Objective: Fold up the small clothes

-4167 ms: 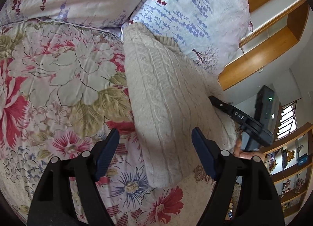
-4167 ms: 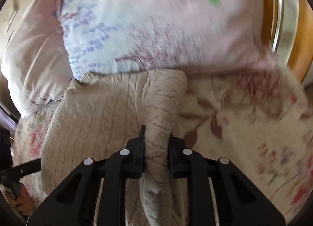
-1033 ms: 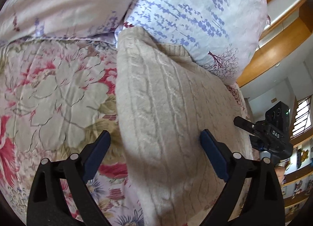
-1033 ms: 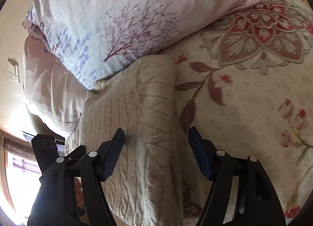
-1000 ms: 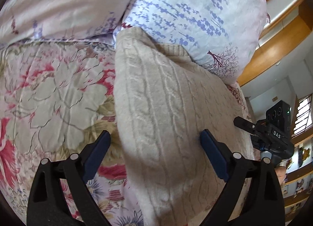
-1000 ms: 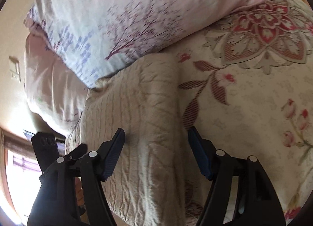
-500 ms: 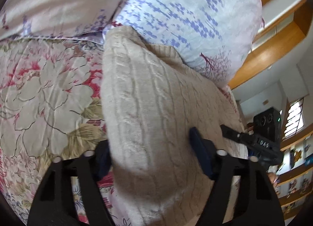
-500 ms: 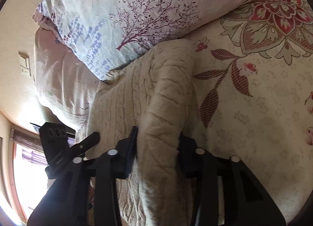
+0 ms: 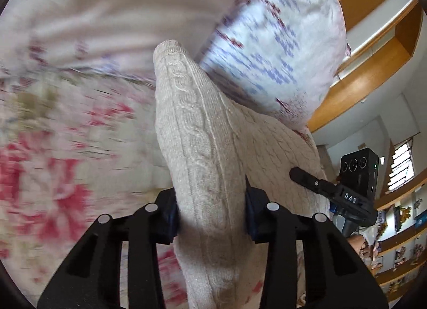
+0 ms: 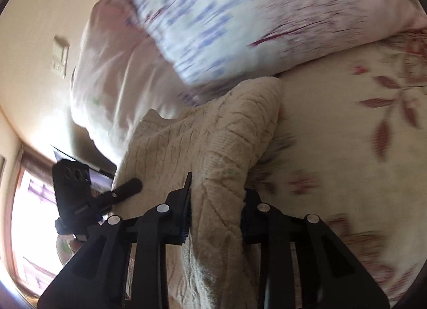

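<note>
Left tongs (image 9: 210, 218) and right tongs (image 10: 214, 212) each clamp a bunched edge of the sweater (image 9: 202, 143) on the bed (image 10: 347, 154). Lift both edges evenly; carry them across together, keeping the fold line straight.

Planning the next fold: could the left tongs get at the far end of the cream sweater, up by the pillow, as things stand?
Probably not directly: the left tongs are shut on the cream sweater at its near edge. They would have to let go first; nothing lies on the knit up to the pillow.

Printed pillows (image 9: 272, 42) lean on a floral bedspread (image 9: 66, 154) beside wooden shelves (image 9: 373, 50)
</note>
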